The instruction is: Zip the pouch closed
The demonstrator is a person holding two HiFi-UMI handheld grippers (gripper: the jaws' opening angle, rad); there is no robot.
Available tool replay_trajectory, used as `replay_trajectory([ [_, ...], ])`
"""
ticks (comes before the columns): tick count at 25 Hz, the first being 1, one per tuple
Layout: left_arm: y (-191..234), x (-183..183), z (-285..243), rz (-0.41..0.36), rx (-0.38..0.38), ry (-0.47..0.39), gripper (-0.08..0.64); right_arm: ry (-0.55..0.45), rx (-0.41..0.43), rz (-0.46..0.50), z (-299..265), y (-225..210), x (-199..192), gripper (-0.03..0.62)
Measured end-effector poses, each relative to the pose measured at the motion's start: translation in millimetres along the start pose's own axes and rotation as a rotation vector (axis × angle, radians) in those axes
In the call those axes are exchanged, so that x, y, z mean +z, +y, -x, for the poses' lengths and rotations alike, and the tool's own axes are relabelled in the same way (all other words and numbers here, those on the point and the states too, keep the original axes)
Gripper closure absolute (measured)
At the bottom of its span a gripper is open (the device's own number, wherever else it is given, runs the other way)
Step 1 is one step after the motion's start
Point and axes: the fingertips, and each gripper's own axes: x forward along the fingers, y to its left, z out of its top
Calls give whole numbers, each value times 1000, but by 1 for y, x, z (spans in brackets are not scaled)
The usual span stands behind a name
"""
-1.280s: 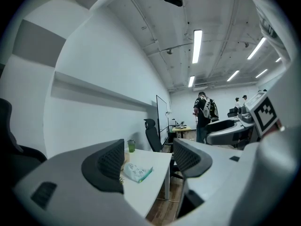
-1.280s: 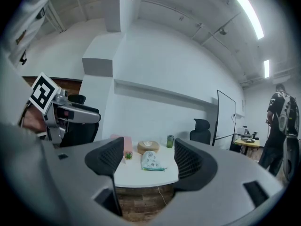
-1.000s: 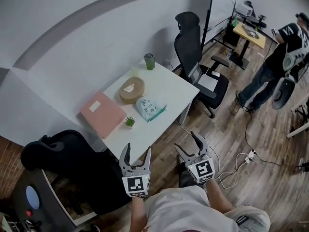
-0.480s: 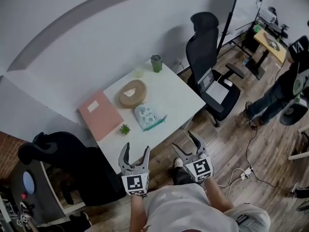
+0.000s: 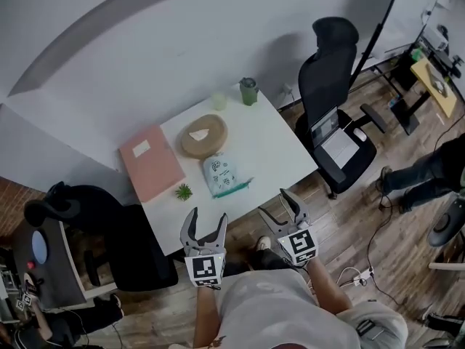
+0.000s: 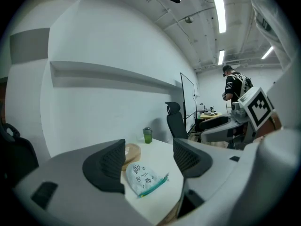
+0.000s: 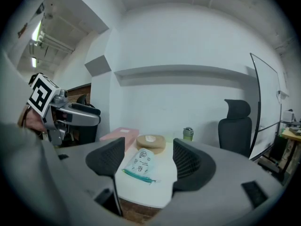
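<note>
Office: white desk (image 5: 269, 147), swivel chair (image 5: 334, 115) at 2 o'clock, whiteboard (image 6: 187, 100), wood floor (image 5: 392, 231).

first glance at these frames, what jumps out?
The white table sits mid-frame in the head view, with the patterned pouch lying near its front edge and a pink folder at its left end. The left gripper and right gripper hover short of the table, fingers apart and empty. A black office chair stands to the table's right.
</note>
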Motion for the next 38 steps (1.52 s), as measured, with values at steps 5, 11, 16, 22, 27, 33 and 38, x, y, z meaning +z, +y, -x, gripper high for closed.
replay_trajectory([
  [5, 1, -16, -22, 18, 22, 42, 250, 41, 52, 8, -25, -10, -14, 270],
  [11, 6, -37, -52, 46, -10, 82, 250, 98, 115, 71, -61, -11, -33, 270],
  [16, 14, -56, -87, 74, -60, 120, 250, 166, 139, 100, -91, -22, -48, 270],
  [22, 18, -85, -124, 101, -139, 175, 250, 277, 202, 158, -125, -27, -79, 285],
  [27, 16, -114, -144, 137, -205, 227, 250, 391, 256, 235, -146, -32, -114, 316],
  [33, 4, -146, -155, 192, -256, 296, 260, 477, 335, 316, -160, -38, -139, 331],
  [38, -11, -168, -159, 235, -260, 334, 278, 532, 415, 387, -166, -42, -165, 348],
])
